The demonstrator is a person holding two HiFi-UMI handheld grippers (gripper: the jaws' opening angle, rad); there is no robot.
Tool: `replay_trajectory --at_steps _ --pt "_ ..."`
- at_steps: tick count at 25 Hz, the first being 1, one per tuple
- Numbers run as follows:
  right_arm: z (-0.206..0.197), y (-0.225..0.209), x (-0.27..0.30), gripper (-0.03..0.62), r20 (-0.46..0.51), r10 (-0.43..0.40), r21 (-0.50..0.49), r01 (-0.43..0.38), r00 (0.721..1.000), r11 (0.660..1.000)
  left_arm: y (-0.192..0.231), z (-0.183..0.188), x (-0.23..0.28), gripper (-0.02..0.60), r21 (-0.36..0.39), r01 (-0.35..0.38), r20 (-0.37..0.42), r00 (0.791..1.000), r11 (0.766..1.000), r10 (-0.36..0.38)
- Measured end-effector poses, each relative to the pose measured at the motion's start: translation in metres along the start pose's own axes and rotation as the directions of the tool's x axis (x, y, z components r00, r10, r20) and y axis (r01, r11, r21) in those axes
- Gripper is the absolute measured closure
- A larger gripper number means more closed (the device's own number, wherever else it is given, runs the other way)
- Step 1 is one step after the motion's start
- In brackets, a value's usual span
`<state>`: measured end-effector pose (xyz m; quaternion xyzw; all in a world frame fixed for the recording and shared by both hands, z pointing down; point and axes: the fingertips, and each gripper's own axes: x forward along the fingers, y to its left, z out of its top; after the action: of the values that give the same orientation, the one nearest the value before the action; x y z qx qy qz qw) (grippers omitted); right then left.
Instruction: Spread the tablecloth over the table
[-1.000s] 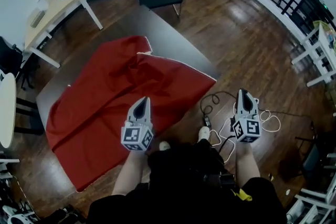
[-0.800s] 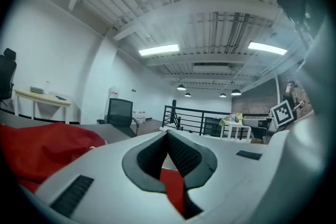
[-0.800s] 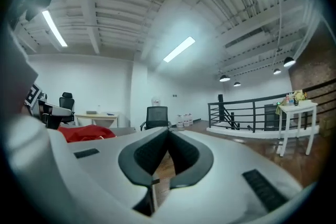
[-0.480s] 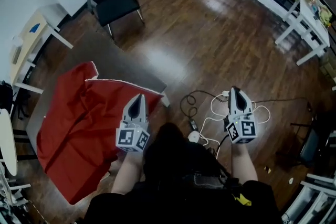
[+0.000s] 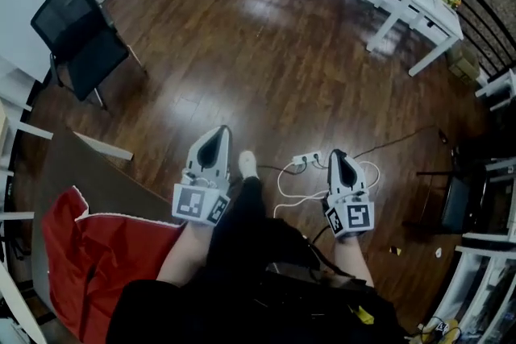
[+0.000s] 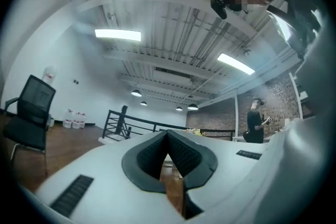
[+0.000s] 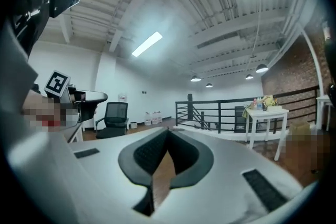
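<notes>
The red tablecloth [image 5: 89, 262] lies bunched on the dark bench [image 5: 89, 177] at the lower left, and neither claw touches it. The left claw [image 5: 215, 134] is closed and empty over the wooden floor [image 5: 266, 52]. The right claw [image 5: 339, 159], likewise closed, hangs near a white power strip [image 5: 305, 160].

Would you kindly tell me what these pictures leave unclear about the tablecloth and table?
- Tablecloth: head view, cut off by the bottom-left edge and partly behind the person's left arm; its spread is unknowable.
- Table: head view, left edge crops it.
- Both gripper views face the room, showing neither.
</notes>
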<state>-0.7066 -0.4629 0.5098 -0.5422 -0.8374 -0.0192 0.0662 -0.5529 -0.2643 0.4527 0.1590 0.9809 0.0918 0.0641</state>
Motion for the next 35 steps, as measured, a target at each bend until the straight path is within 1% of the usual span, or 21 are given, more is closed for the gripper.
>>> replay_trajectory --at_steps 2,4,6,8,11,13,15,16,17,18,20,22,24,25,27,28,29,31,32,33,35 --pt "0.008 -0.026 0.050 0.588 0.011 -0.035 0.017 0.035 0.999 0.999 0.010 -0.006 0.061 0.580 0.047 0.062 -0.015 0.998 0.997 -0.061" --pt "0.023 -0.043 0.104 0.588 0.026 -0.063 0.035 0.062 0.998 0.997 0.027 -0.001 0.118 0.580 0.073 0.108 -0.019 0.994 0.991 -0.107" --pt "0.047 -0.051 0.157 0.589 0.068 -0.069 0.037 0.067 0.995 0.997 0.051 0.015 0.169 0.580 0.110 0.133 0.019 0.991 0.985 -0.136" --pt "0.073 -0.051 0.210 0.589 0.114 -0.036 0.023 0.034 0.993 0.999 0.070 0.033 0.212 0.580 0.154 0.137 0.067 0.987 0.979 -0.148" --pt "0.095 -0.021 0.278 0.589 0.149 0.091 -0.027 -0.088 0.985 0.996 0.097 0.045 0.242 0.580 0.223 0.109 0.104 0.985 0.969 -0.135" --pt "0.101 0.012 0.325 0.589 0.145 0.212 -0.095 -0.200 0.966 0.975 0.129 0.045 0.247 0.580 0.252 0.051 0.093 0.993 0.966 -0.077" --pt "0.105 0.048 0.373 0.588 0.125 0.343 -0.169 -0.321 0.931 0.932 0.173 0.050 0.245 0.580 0.261 -0.048 0.095 0.995 0.964 0.024" --pt "0.110 0.069 0.396 0.589 0.115 0.413 -0.192 -0.388 0.903 0.901 0.199 0.056 0.238 0.580 0.258 -0.119 0.103 0.990 0.959 0.095" --pt "0.114 0.092 0.416 0.589 0.105 0.485 -0.202 -0.459 0.868 0.865 0.224 0.061 0.227 0.580 0.249 -0.199 0.111 0.978 0.948 0.176" --pt "0.118 0.115 0.434 0.588 0.093 0.553 -0.206 -0.528 0.828 0.824 0.249 0.067 0.214 0.580 0.237 -0.283 0.121 0.958 0.929 0.261" --pt "0.123 0.162 0.468 0.589 0.068 0.670 -0.211 -0.646 0.739 0.734 0.296 0.077 0.188 0.580 0.223 -0.437 0.148 0.899 0.872 0.412" --pt "0.128 0.206 0.501 0.588 0.055 0.760 -0.220 -0.735 0.647 0.642 0.338 0.085 0.165 0.580 0.221 -0.561 0.173 0.827 0.797 0.534" --pt "0.129 0.249 0.532 0.588 0.036 0.835 -0.225 -0.810 0.548 0.542 0.376 0.090 0.142 0.580 0.218 -0.671 0.190 0.741 0.708 0.644" --pt "0.127 0.271 0.546 0.588 0.021 0.869 -0.229 -0.844 0.495 0.486 0.394 0.093 0.130 0.580 0.216 -0.723 0.198 0.691 0.657 0.695" --pt "0.124 0.313 0.574 0.588 -0.014 0.922 -0.241 -0.896 0.387 0.372 0.429 0.101 0.106 0.580 0.206 -0.815 0.216 0.578 0.542 0.787" --pt "0.127 0.335 0.588 0.589 -0.024 0.944 -0.237 -0.919 0.330 0.316 0.444 0.108 0.094 0.580 0.191 -0.857 0.224 0.513 0.479 0.829" --pt "0.134 0.359 0.600 0.589 -0.020 0.965 -0.227 -0.941 0.262 0.251 0.457 0.116 0.082 0.580 0.170 -0.895 0.229 0.443 0.413 0.867" --pt "0.154 0.409 0.617 0.589 -0.004 0.994 -0.201 -0.974 0.112 0.109 0.476 0.136 0.059 0.580 0.120 -0.951 0.245 0.306 0.285 0.920" --pt "0.159 0.433 0.624 0.589 -0.004 0.999 -0.192 -0.980 0.049 0.047 0.484 0.147 0.048 0.580 0.096 -0.968 0.263 0.248 0.230 0.932" --pt "0.159 0.454 0.629 0.589 -0.008 1.000 -0.188 -0.982 -0.008 -0.009 0.492 0.155 0.037 0.580 0.069 -0.981 0.284 0.194 0.181 0.939" --pt "0.149 0.494 0.634 0.589 -0.027 0.994 -0.184 -0.977 -0.106 -0.110 0.503 0.161 0.013 0.580 0.011 -0.996 0.318 0.088 0.089 0.944"
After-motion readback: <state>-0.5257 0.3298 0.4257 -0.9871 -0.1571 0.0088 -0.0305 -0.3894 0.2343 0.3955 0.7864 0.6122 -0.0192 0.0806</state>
